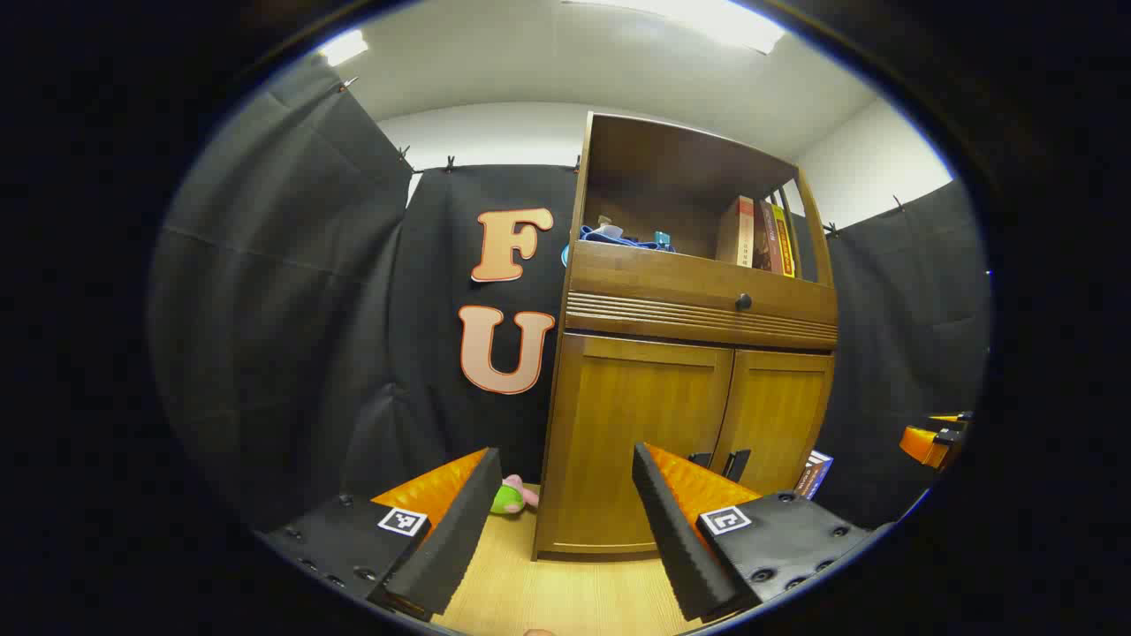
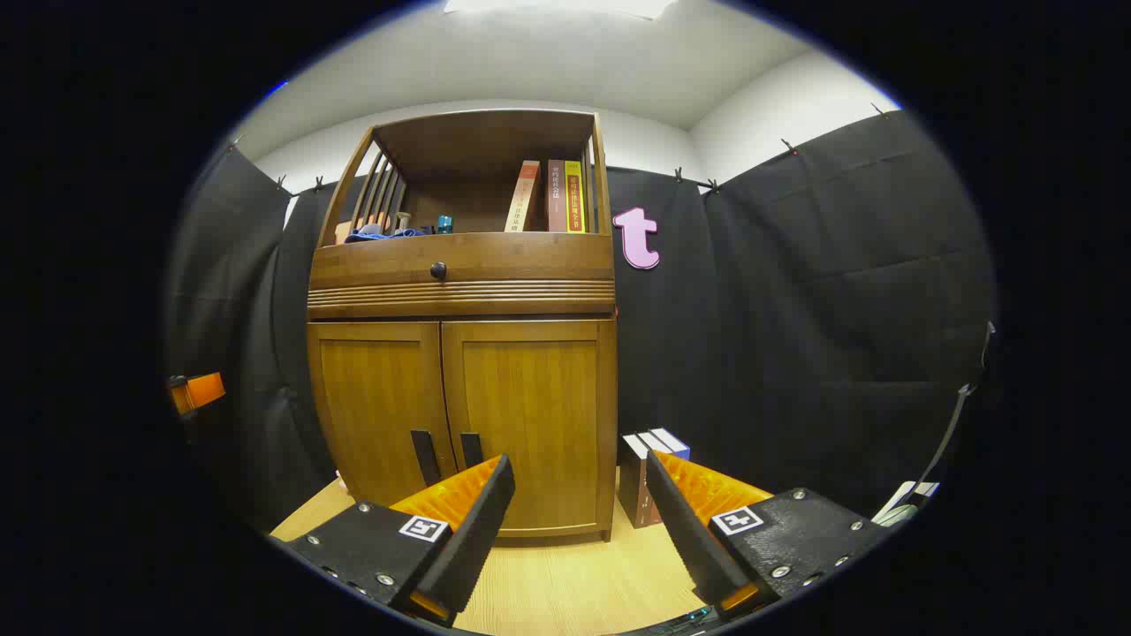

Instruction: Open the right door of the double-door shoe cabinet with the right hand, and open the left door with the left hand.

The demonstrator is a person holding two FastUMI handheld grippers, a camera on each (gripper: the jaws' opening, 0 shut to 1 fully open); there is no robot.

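We're holding L gripper (image 1: 561, 521) & R gripper (image 2: 579, 517) spread wide, gripping nothing, facing shoe cabinet (image 2: 459, 353), doors seemingly closed.

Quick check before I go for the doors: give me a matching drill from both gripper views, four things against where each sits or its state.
Things:
1. books
2. plush toy
3. round knob
4. cabinet doors

Places or states:
A. on the floor left of the cabinet
B. both shut
C. upright on the open top shelf
D. on the drawer front above the doors

Pairs: 1-C, 2-A, 3-D, 4-B.

Both the left gripper and the right gripper are open, short of the doors.
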